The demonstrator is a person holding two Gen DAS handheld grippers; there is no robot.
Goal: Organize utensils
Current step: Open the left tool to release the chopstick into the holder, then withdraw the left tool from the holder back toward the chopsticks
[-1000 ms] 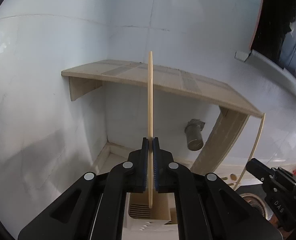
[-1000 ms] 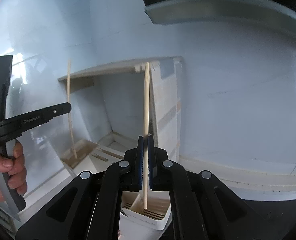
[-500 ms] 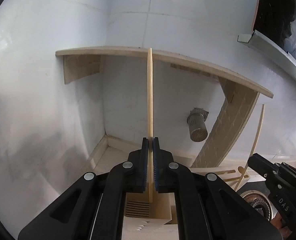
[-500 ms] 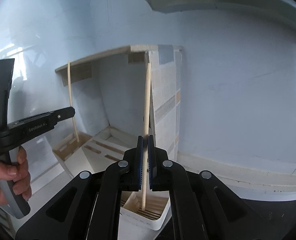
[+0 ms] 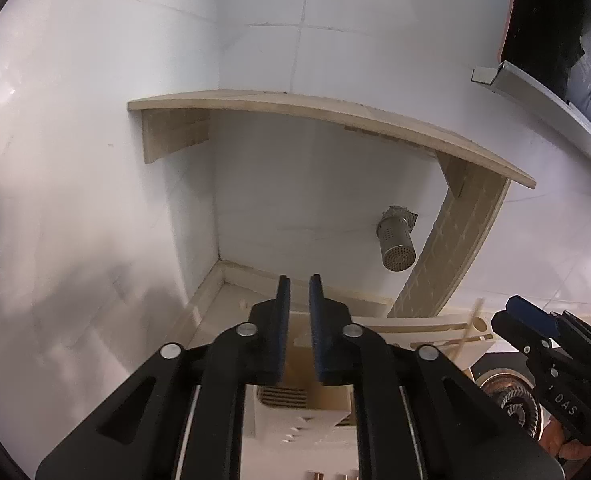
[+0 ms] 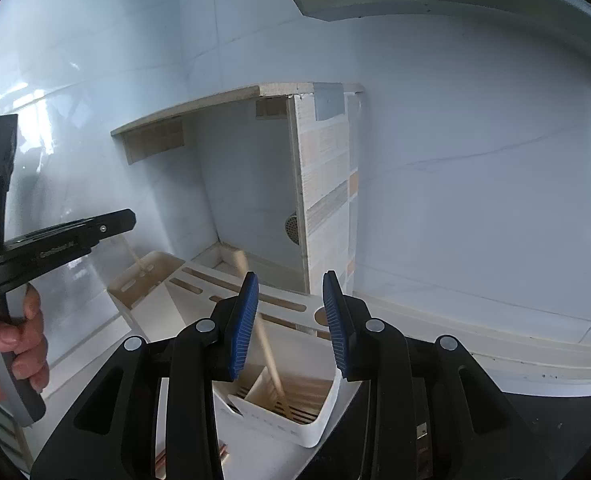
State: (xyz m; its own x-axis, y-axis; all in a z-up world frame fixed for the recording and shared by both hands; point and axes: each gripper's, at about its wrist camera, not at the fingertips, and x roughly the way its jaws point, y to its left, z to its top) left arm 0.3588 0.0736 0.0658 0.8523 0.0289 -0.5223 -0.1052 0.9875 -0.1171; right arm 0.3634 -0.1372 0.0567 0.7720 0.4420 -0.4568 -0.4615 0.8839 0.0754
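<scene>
My right gripper (image 6: 290,294) is open above a white slotted utensil holder (image 6: 327,408). A wooden chopstick (image 6: 265,344) leans loose inside that holder's compartment, blurred, between the jaws but not gripped. My left gripper (image 5: 299,292) is open and empty above a beige holder compartment (image 5: 319,394). In the right wrist view the left gripper (image 6: 95,228) shows at the left, with another chopstick (image 6: 133,254) standing in the far compartment below it. The right gripper (image 5: 535,320) shows at the right of the left wrist view.
A wooden shelf (image 5: 335,110) on a tiled wall stands over the white knife-and-utensil rack (image 6: 223,284). A perforated metal cup (image 5: 397,242) hangs under the shelf. A round metal drain (image 5: 507,400) lies at lower right. A hand (image 6: 11,344) holds the left gripper.
Both grippers have opened and let go of their chopsticks. The right chopstick has dropped into the holder and tilted left. The left chopstick has dropped out of the left wrist view.
</scene>
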